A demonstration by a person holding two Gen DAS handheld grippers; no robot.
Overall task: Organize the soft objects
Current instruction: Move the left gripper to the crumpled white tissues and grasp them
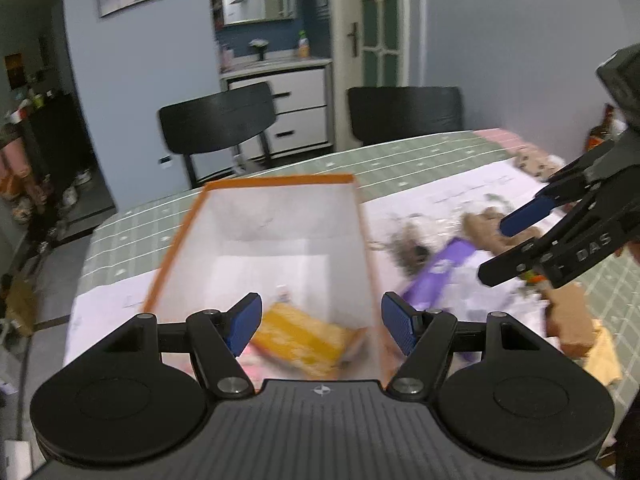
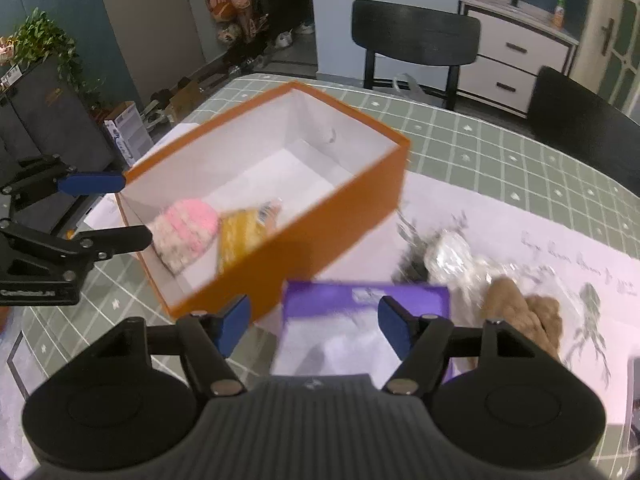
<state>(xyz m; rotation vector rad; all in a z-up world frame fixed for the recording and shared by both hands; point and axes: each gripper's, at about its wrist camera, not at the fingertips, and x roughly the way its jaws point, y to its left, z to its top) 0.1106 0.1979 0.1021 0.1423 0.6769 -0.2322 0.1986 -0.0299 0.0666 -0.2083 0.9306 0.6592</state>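
Your left claw (image 1: 320,326) hung wide apart and empty over the orange box (image 2: 362,184), which held a pink knitted hat (image 2: 186,232) and a yellow item (image 2: 240,236). Your right claw (image 2: 314,326), also apart and empty, hovered above a purple packet (image 2: 360,300) on the worktop (image 2: 500,152). To grip well, you needed to centre the packet between the pads before squeezing
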